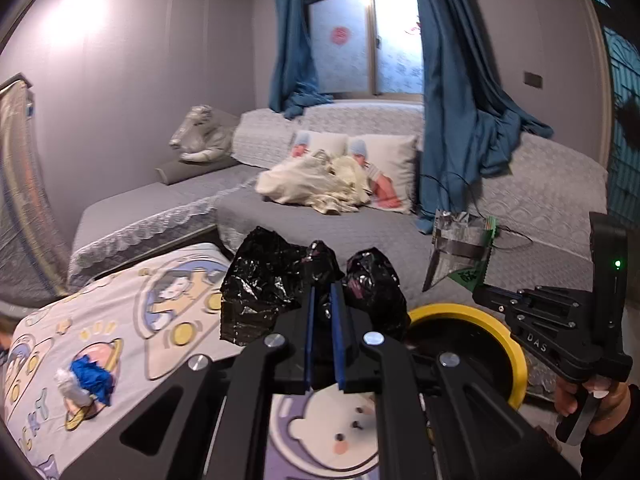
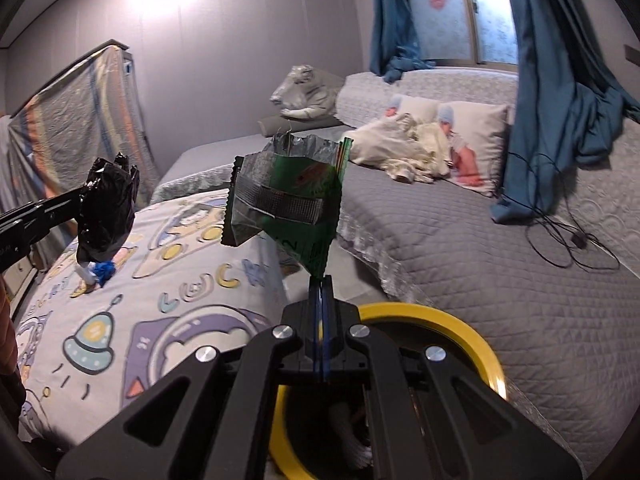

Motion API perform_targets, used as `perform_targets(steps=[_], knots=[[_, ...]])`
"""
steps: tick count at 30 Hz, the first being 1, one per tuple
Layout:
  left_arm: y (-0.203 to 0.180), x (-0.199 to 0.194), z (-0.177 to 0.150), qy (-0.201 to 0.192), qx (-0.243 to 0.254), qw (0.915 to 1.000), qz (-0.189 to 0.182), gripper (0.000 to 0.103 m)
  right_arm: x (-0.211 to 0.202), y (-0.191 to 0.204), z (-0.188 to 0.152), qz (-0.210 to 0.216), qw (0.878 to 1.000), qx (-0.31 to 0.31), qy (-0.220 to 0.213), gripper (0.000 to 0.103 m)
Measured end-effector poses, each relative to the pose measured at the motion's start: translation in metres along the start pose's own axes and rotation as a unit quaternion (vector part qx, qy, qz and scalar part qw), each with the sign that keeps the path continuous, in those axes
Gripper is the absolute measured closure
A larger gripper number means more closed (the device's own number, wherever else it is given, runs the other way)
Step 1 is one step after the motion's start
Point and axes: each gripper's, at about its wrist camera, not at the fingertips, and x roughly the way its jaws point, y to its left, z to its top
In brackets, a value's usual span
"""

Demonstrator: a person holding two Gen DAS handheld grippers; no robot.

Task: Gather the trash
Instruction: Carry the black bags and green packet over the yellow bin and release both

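My left gripper point(image 1: 323, 292) is shut on a crumpled black plastic bag point(image 1: 272, 284), held above the cartoon-print bedding; the bag also shows in the right wrist view point(image 2: 106, 212). My right gripper point(image 2: 321, 284) is shut on a green and silver snack wrapper point(image 2: 288, 196), held above the yellow-rimmed bin point(image 2: 460, 328); the wrapper shows in the left wrist view point(image 1: 460, 248). The bin point(image 1: 492, 324) sits just right of my left gripper. A blue and white crumpled wad point(image 1: 86, 380) lies on the bedding; it also shows in the right wrist view point(image 2: 98, 272).
A cartoon-print quilt point(image 2: 140, 320) covers the near bed. A grey quilted bed point(image 2: 500, 272) holds pillows, a cream cloth point(image 1: 312, 184) and a black cable point(image 2: 568, 240). Blue curtains point(image 1: 452, 100) hang by the window. A horse figure point(image 1: 200, 132) sits at the back.
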Motion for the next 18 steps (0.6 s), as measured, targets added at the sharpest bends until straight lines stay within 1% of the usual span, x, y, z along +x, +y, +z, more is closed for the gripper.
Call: perform_targets(steps=[3,8,12,15,18], knots=[[-0.016,0.015,-0.003,0.009,0.011,0.9996,-0.022,0.096,-0.002,-0.012,-0.009,-0.013,1.000,0.010,0.005,0.103],[-0.037,0.040,-0.007,0.023,0.027,0.9982,-0.047,0.096,-0.001,-0.030,-0.022,-0.036,0.999,0.030,0.019,0.103],[-0.051,0.060,-0.010,0.037,0.032,0.9971,-0.058,0.096,0.002,-0.039,-0.030,-0.049,0.998,0.041,0.027,0.103],[-0.060,0.075,-0.015,0.052,0.035,0.9953,-0.074,0.096,0.005,-0.044,-0.035,-0.061,0.997,0.045,0.034,0.103],[-0.069,0.086,-0.019,0.059,0.041,0.9949,-0.070,0.096,0.009,-0.047,-0.038,-0.067,0.996,0.049,0.039,0.103]])
